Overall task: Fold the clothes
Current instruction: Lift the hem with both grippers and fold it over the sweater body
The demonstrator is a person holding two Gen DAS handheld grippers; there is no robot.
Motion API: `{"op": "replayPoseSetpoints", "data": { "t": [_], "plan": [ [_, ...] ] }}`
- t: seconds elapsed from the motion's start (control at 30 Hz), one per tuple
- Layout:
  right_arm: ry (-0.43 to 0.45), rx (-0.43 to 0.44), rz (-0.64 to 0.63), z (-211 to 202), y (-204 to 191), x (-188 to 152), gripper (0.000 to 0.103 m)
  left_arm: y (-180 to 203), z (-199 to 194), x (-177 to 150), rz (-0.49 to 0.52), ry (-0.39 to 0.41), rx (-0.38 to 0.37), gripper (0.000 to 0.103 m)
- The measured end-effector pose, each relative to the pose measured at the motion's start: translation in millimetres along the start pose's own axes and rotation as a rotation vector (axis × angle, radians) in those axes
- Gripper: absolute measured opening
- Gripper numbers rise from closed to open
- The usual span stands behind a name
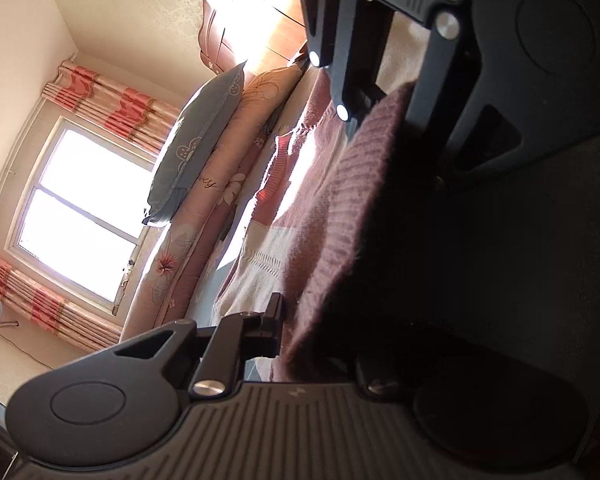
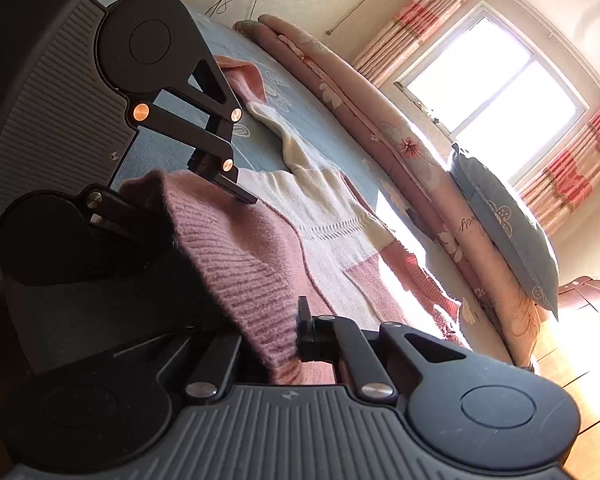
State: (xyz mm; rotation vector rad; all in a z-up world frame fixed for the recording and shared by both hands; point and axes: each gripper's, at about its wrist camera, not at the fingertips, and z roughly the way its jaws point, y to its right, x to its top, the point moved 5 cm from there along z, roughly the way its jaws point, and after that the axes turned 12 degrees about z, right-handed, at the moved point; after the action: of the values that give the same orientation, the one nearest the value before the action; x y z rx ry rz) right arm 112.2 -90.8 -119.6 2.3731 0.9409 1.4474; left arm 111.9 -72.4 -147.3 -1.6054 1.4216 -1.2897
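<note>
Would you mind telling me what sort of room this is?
Most likely a bedroom: a pillow leans on a rolled quilt along a bed, beside a curtained window.

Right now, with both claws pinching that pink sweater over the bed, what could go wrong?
1. Each claw seems to hold only the ribbed hem. The left claw or the right claw might lose it, and the fold would drop crooked.
2. The rest of the sweater lies on the bed. Pulling could drag it and bunch the sleeve.
3. Window glare hides part of the cloth.
</note>
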Motion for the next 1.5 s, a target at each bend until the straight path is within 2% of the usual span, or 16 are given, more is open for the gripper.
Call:
{"op": "replayPoseSetpoints", "data": {
  "t": [0.03, 0.07, 0.2, 0.37, 0.63, 0.7, 0.73, 0.77, 0.8, 0.9, 1.03, 1.33, 1.43, 1.5],
  "plan": [
    [-0.002, -0.008, -0.002, 0, 0, -2, 0.008, -4, -2, 0, -0.011, -0.001, 0.007, 0.008],
    [-0.003, -0.021, -0.01, 1, -2, -6, 0.014, -7, -5, -1, -0.021, -0.002, 0.015, 0.006],
    [-0.015, -0.106, -0.064, 6, -5, -26, 0.028, -20, -11, -3, -0.068, -0.004, 0.02, 0.006],
    [-0.067, -0.236, -0.119, 13, 4, -54, 0.029, -33, -13, -5, -0.098, -0.007, 0.031, 0.006],
    [-0.163, -0.289, -0.086, 13, 46, -80, 0.032, -29, -11, -9, -0.071, -0.019, 0.031, 0.008],
    [-0.187, -0.3, -0.077, 13, 57, -87, 0.031, -25, -8, -12, -0.057, -0.028, 0.013, 0.008],
    [-0.199, -0.306, -0.072, 12, 62, -90, 0.023, -23, -8, -12, -0.048, -0.032, 0.005, 0.008],
    [-0.211, -0.312, -0.067, 12, 67, -93, 0.008, -20, -8, -12, -0.038, -0.035, -0.004, 0.006],
    [-0.223, -0.317, -0.063, 12, 73, -96, 0.006, -21, -10, -11, -0.029, -0.032, -0.006, 0.006],
    [-0.242, -0.329, -0.055, 10, 87, -100, 0.005, -26, -14, -9, -0.001, -0.018, -0.007, 0.004],
    [-0.186, -0.323, -0.083, -5, 102, -80, 0.005, -40, -24, -7, 0.046, 0.006, 0.009, 0.004],
    [-0.104, -0.255, -0.155, -55, 125, -48, 0.005, -82, -63, 6, 0.084, 0.068, 0.071, 0.003],
    [-0.098, -0.238, -0.169, -71, 126, -46, 0.005, -83, -76, 11, 0.108, 0.084, 0.078, 0.003],
    [-0.107, -0.209, -0.178, -79, 124, -47, 0.005, -77, -82, 12, 0.132, 0.092, 0.056, 0.003]
  ]
}}
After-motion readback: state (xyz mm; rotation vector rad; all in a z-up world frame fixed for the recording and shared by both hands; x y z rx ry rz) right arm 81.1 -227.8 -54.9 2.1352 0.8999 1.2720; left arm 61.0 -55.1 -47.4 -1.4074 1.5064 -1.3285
